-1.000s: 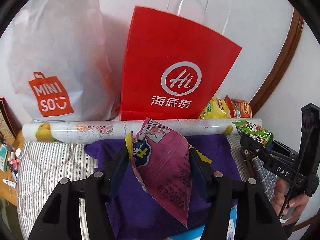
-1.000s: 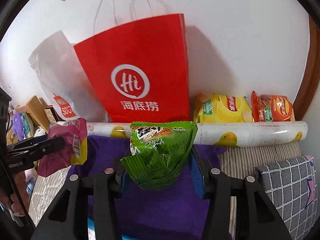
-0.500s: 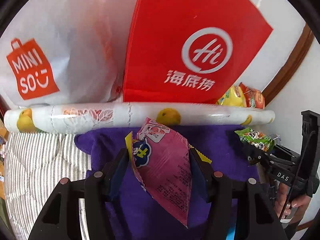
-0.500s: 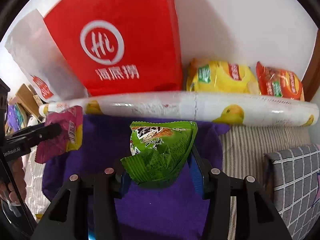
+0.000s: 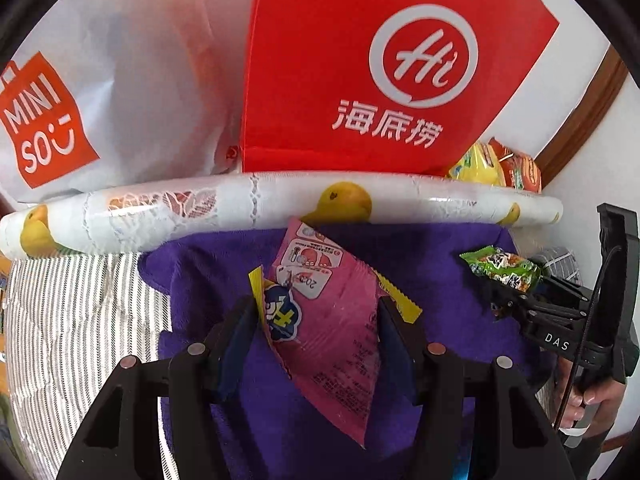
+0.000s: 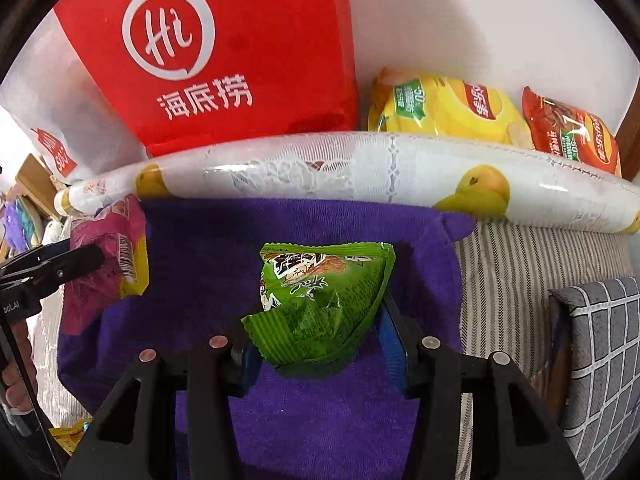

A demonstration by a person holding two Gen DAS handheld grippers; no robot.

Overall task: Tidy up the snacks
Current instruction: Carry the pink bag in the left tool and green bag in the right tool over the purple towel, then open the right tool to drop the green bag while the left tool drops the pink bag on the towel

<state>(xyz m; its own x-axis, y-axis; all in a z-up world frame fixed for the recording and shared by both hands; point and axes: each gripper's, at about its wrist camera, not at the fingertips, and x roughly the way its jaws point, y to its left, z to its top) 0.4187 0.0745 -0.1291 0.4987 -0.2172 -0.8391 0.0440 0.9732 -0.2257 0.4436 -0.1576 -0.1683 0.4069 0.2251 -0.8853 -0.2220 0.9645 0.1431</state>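
Observation:
My left gripper [image 5: 316,320] is shut on a pink snack packet [image 5: 332,332] and holds it above the purple towel [image 5: 216,272], just short of the duck-print roll [image 5: 240,208]. The packet and that gripper also show at the left of the right wrist view [image 6: 108,252]. My right gripper [image 6: 316,332] is shut on a green snack packet [image 6: 320,292] above the purple towel [image 6: 280,224]; it also shows at the right of the left wrist view [image 5: 504,268]. A yellow chip bag [image 6: 444,108] and an orange-red snack bag [image 6: 568,128] lie behind the roll [image 6: 320,168].
A red paper bag [image 5: 380,72] and a white Miniso plastic bag [image 5: 100,92] stand against the wall behind the roll. Striped bedding [image 5: 80,300] lies left of the towel. A grey checked cushion [image 6: 600,352] sits at the right. Clutter [image 6: 24,200] lies far left.
Both grippers have moved forward and lower toward the roll and the bags, each still holding its packet. The red bag and roll look larger and nearer.

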